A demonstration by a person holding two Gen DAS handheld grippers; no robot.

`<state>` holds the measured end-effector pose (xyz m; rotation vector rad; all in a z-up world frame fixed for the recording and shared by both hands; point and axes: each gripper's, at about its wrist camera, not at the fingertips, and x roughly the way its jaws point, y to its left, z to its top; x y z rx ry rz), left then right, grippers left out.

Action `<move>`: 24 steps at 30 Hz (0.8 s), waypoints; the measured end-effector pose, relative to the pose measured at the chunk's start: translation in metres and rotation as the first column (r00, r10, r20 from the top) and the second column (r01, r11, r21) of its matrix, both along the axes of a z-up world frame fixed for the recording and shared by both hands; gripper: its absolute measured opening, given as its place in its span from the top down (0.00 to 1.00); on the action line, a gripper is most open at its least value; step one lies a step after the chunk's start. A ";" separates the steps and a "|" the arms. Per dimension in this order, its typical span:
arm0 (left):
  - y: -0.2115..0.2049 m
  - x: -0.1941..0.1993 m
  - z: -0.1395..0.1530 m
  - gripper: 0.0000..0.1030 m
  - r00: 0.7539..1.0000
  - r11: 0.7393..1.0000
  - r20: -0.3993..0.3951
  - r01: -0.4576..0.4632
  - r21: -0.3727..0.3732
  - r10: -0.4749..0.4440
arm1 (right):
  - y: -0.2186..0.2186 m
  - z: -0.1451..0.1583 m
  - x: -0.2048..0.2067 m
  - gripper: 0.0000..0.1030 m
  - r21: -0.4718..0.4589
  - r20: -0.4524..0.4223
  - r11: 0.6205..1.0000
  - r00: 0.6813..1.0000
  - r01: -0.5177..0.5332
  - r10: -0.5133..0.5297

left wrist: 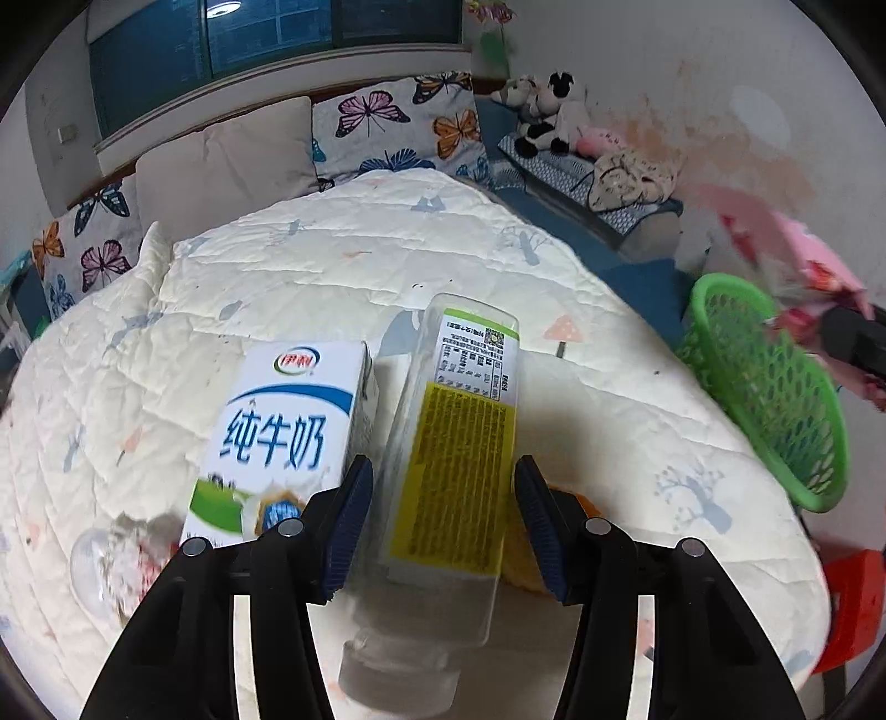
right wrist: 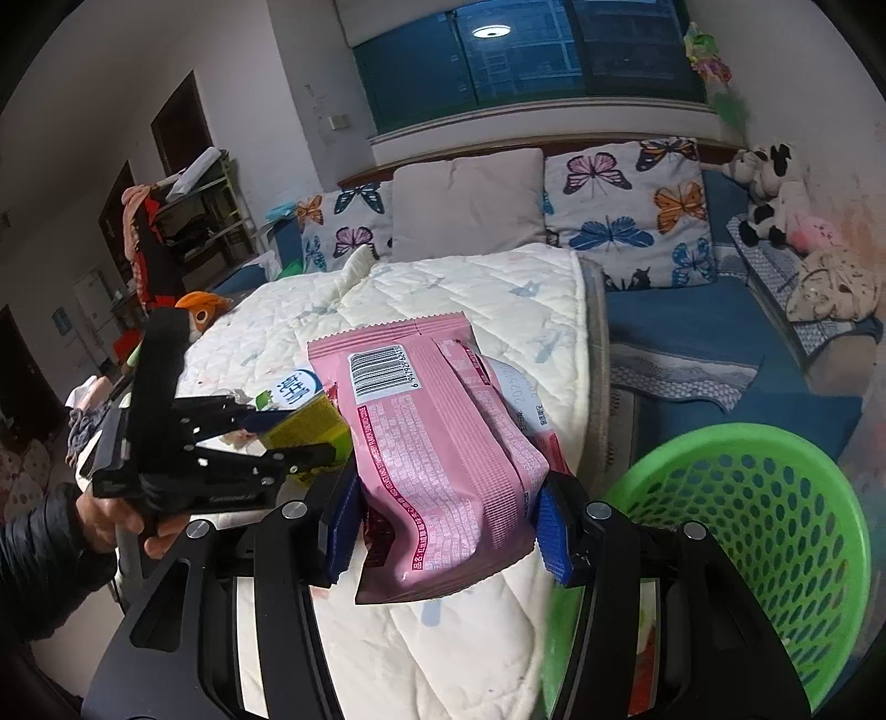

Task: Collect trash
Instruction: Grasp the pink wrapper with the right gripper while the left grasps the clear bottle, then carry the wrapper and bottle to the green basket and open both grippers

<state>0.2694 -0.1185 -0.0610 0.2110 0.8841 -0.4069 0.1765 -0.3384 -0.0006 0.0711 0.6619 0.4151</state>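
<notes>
The work surface is a bed covered with a cream quilt (left wrist: 343,260) that has small pale prints of trees and mushrooms. At the head of the bed stand a plain beige pillow (right wrist: 470,194) and butterfly cushions (right wrist: 626,210), and behind them a dark window (right wrist: 526,50) reflects the ceiling lamp. To the right of the quilt lies a blue sheet (right wrist: 692,332), and soft toys (right wrist: 769,199) sit in the corner by a stained white wall. On the left side of the room, in the right wrist view, there are dark shelves (right wrist: 205,216) and a doorway. The left gripper (left wrist: 440,526) is open around a clear bottle (left wrist: 443,443) with a yellow label; the bottle lies on the quilt between the blue pads (left wrist: 349,526), its cap toward the camera, and a gap shows on each side. A milk carton (left wrist: 277,437) lies just beside the bottle on its left, and a crumpled clear wrapper (left wrist: 116,559) is near the carton. Something orange shows under the bottle on its right side, but I cannot tell what it is. The right gripper (right wrist: 446,531) is clenched on a pink snack bag (right wrist: 437,443), which hangs above the quilt edge, near a green basket (right wrist: 775,531) at the bed's right side. Inside the basket, something red and white is partly visible.
</notes>
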 end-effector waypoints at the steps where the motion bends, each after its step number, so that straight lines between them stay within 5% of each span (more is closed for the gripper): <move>1: -0.004 0.002 -0.001 0.50 1.000 1.000 0.005 0.006 0.019 -0.006 | -0.002 0.000 -0.001 0.48 -0.002 0.001 1.000 1.000 0.005 -0.005; 12: -0.009 0.005 0.001 0.55 1.000 1.000 0.020 -0.013 0.004 0.013 | -0.043 -0.012 -0.022 0.48 -0.011 -0.017 0.994 0.994 0.112 -0.112; 24: -0.023 -0.023 0.047 0.55 0.998 0.991 0.052 0.053 -0.119 -0.047 | -0.091 -0.043 -0.037 0.46 -0.031 -0.083 0.963 0.960 0.266 -0.268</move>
